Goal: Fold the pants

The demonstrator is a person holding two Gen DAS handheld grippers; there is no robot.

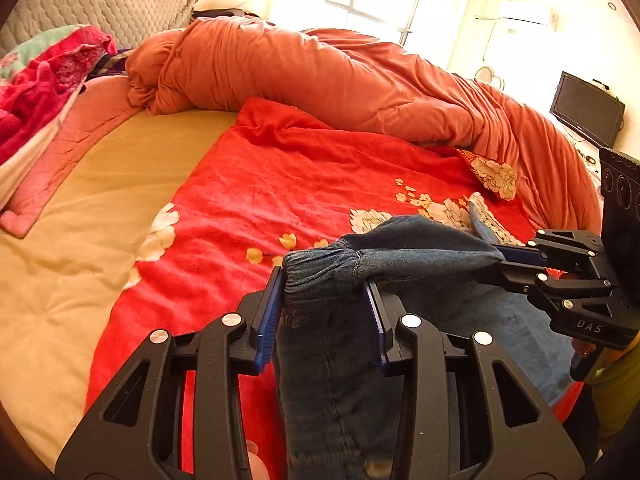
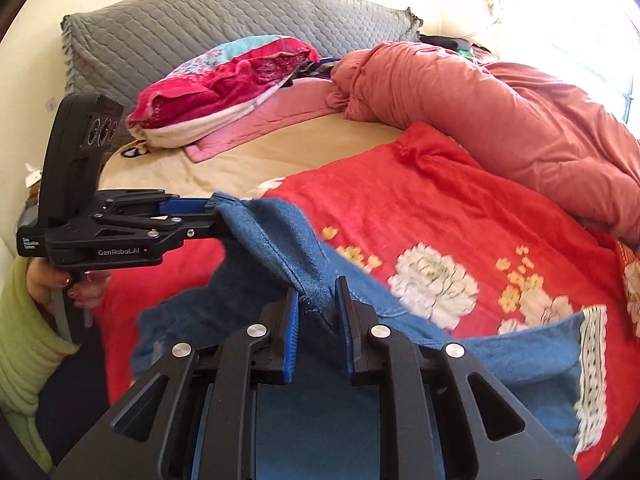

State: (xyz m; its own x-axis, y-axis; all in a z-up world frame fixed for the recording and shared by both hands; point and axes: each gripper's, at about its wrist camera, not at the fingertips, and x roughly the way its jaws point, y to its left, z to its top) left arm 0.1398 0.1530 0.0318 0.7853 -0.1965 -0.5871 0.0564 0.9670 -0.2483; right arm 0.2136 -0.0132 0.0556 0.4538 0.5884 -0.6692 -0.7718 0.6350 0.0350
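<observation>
Blue denim pants (image 1: 400, 240) hang lifted above a red floral blanket (image 1: 280, 184), stretched between both grippers. My left gripper (image 1: 322, 280) is shut on the gathered elastic waistband, and the leg fabric drops down between its arms. From the right, my right gripper (image 1: 500, 256) pinches another part of the waist edge. In the right wrist view, the right gripper (image 2: 318, 288) is shut on a fold of the pants (image 2: 272, 232). The left gripper (image 2: 212, 208) holds the far corner there. A lace-trimmed hem (image 2: 592, 360) lies on the blanket.
A rolled orange duvet (image 1: 360, 76) runs along the far side of the bed. A beige sheet (image 1: 80, 240) lies to the left, with pink pillows and towels (image 2: 224, 80) by the grey quilted headboard (image 2: 200, 16). A TV (image 1: 586, 108) sits at far right. A hand in a green sleeve (image 2: 24, 344) holds the left gripper.
</observation>
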